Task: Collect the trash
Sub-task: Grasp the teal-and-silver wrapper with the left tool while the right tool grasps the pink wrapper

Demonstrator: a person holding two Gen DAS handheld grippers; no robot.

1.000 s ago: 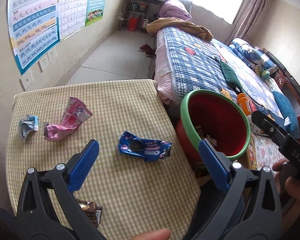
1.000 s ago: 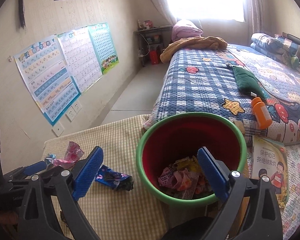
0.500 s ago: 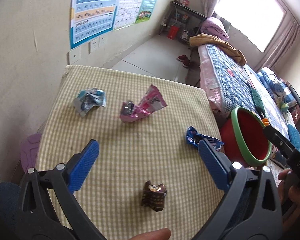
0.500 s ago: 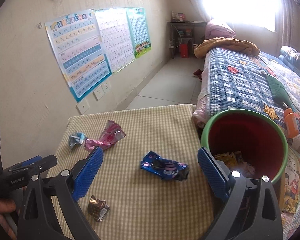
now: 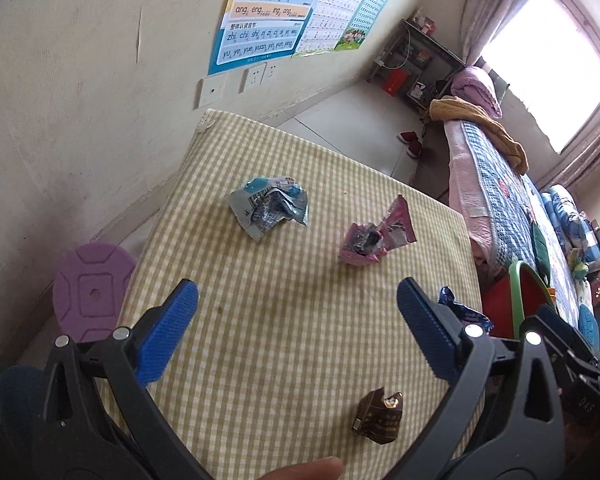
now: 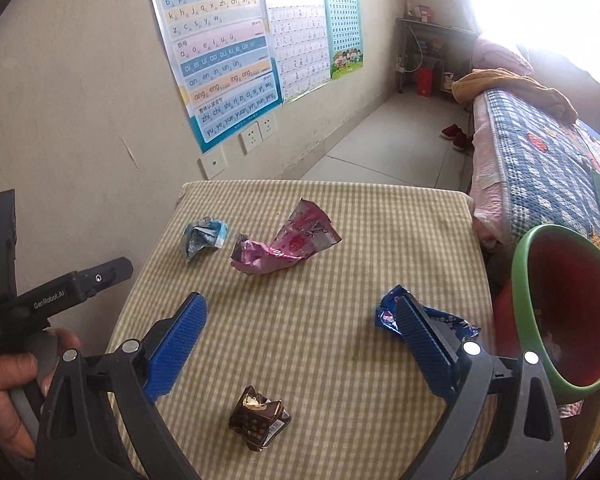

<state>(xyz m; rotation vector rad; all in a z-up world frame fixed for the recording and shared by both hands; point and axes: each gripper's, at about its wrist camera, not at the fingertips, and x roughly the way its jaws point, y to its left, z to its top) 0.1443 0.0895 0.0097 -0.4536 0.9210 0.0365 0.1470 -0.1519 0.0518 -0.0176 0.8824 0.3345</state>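
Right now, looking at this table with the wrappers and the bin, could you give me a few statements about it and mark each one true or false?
1. Four wrappers lie on the checked tablecloth: a light blue wrapper, a pink wrapper, a dark blue wrapper and a brown wrapper. True.
2. The right tool grips the brown wrapper. False: it is open and holds nothing.
3. The red bin has a green rim. True.
4. The left tool is shut. False: its jaws stand wide apart.
5. The pink wrapper is in the bin. False: it lies on the table beside the light blue one.
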